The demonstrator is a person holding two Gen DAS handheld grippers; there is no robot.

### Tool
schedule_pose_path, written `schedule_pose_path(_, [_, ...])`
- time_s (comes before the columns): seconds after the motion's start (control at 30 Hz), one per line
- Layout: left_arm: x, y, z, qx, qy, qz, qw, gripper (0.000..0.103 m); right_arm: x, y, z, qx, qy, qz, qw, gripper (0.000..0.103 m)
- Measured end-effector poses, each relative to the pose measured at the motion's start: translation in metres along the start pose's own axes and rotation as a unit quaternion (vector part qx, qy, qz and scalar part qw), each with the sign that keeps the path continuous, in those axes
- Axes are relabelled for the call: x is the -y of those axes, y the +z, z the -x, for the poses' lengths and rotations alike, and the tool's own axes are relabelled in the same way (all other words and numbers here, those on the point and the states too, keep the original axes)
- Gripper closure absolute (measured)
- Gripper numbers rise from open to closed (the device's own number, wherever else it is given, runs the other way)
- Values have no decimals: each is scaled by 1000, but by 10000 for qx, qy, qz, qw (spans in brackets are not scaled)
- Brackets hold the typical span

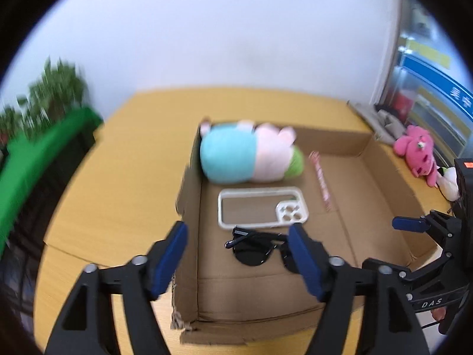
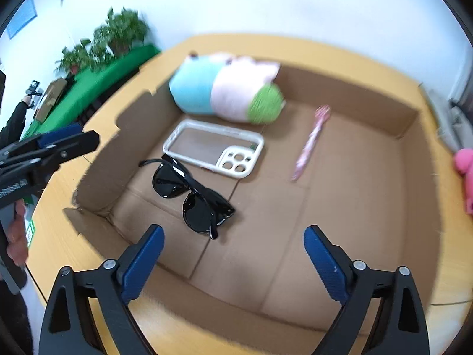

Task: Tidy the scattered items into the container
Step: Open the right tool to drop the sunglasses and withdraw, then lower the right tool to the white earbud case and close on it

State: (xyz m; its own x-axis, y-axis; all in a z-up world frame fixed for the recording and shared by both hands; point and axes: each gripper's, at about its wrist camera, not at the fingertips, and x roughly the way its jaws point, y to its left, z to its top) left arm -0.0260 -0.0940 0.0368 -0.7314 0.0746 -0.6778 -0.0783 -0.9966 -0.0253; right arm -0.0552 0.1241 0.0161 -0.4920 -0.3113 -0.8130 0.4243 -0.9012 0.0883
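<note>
A shallow cardboard box (image 1: 366, 145) (image 2: 348, 88) sits on the yellow table. Inside lie a blue, pink and green plush toy (image 1: 245, 155) (image 2: 224, 88), a white phone case (image 1: 263, 208) (image 2: 214, 148), black sunglasses (image 1: 255, 248) (image 2: 192, 196) and a pink pen (image 1: 320, 182) (image 2: 310, 142). My left gripper (image 1: 238, 238) is open and empty above the box's near left part, over the sunglasses. My right gripper (image 2: 233, 241) is open and empty above the box's near edge. It shows at the right in the left wrist view (image 1: 408, 224), as the left gripper does at the left in the right wrist view (image 2: 68, 139).
A pink plush toy (image 1: 419, 151) (image 2: 465, 171) and a white plush (image 1: 449, 182) lie on the table right of the box. A green cloth-covered bench (image 1: 44, 153) (image 2: 97, 85) with potted plants (image 1: 56, 88) (image 2: 118, 35) stands at the left. Grey clutter (image 1: 384, 121) lies at the far right.
</note>
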Motion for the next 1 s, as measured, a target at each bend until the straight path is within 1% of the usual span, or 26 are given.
schedule_pose_path(0.03, [8,-3,13,232,42,-119,9997,25,-1,-9,13,157,-48,-40,9999,2])
schedule_pose_path(0.07, [17,-6,22,393,96,-230,9989,25,-3,-11,17,249,-65,-84,9996,2])
schedule_pose_path(0.17, [40,-17,42,663,80,-443,9968,25,-9,-31,32,422,-189,-107,9989,2])
schedule_pose_path(0.33, [69,-34,52,718,-100,-592,9956,25,-21,-53,48,586,-454,-96,9972,2])
schedule_pose_path(0.47, [83,-41,57,744,-232,-621,9950,25,-21,-60,63,717,-626,-33,9955,2])
schedule_pose_path(0.53, [88,-44,61,796,-236,-630,9946,25,-20,-62,68,794,-678,-8,9945,2])
schedule_pose_path(0.7, [93,-48,66,791,-231,-561,9950,25,-21,-68,78,892,-646,80,9939,2])
schedule_pose_path(0.83, [95,-55,63,692,-161,-456,9964,25,-18,-73,78,895,-577,121,9942,2])
schedule_pose_path(1.0, [103,-65,54,543,-226,-373,9976,25,-8,-79,77,912,-522,192,9943,2])
